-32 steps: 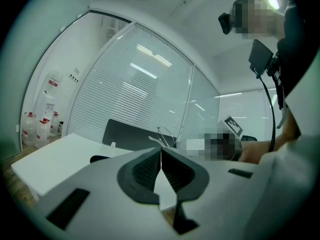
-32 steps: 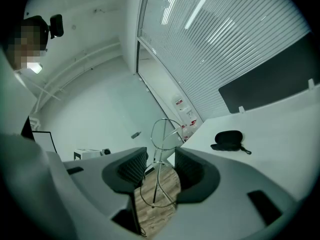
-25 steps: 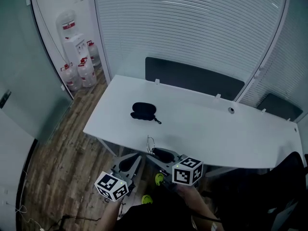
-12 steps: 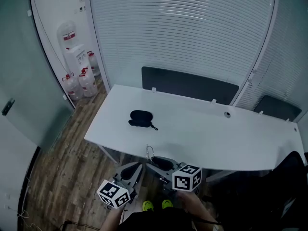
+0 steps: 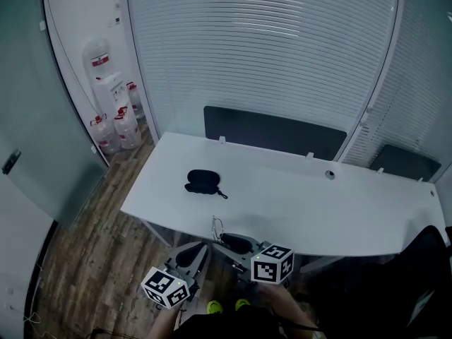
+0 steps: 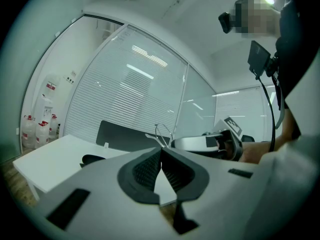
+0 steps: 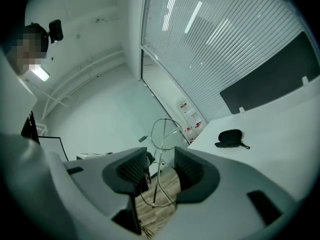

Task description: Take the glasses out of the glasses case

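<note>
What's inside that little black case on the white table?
Its inside cannot be seen: the glasses case lies on the table seemingly closed, covering its interior. A pair of wire-framed glasses is outside it, held by the right gripper.

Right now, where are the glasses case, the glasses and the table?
glasses case [image 5: 202,181], head view, middle of its lid.
glasses [image 7: 165,134], right gripper view, its upper lens.
table [image 5: 318,203], head view, bare white top.
</note>
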{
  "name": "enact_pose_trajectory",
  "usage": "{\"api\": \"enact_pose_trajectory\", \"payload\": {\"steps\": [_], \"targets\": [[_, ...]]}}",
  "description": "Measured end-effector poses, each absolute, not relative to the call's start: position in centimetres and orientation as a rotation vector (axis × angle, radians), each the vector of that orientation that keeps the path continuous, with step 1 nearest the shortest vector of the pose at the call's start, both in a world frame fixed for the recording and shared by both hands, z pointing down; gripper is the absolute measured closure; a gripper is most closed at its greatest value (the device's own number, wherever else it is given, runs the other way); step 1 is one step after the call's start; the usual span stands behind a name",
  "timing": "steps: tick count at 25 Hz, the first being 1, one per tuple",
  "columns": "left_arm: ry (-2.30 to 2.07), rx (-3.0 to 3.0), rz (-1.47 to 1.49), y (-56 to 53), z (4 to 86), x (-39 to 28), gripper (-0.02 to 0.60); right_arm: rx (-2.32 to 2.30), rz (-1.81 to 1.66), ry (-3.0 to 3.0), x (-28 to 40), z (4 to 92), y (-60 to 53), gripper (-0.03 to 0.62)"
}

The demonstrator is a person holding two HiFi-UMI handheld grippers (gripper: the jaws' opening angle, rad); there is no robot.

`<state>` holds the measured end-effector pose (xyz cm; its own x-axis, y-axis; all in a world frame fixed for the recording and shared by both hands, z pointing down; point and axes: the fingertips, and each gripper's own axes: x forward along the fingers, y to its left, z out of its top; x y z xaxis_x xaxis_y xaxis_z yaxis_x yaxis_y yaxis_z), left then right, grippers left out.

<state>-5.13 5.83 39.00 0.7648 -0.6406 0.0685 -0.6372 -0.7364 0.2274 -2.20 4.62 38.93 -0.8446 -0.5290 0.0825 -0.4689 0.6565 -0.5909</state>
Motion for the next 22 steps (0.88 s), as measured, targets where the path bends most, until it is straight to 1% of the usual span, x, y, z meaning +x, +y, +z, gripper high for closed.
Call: {"api": "enact_pose_trajectory", "payload": {"steps": [22], "targets": [[-0.967,2.756,-0.026,5.3,38.65,-5.02,0.571,-0.854,-0.934,2.761,-2.52,39.08,4.4,0.408]]}}
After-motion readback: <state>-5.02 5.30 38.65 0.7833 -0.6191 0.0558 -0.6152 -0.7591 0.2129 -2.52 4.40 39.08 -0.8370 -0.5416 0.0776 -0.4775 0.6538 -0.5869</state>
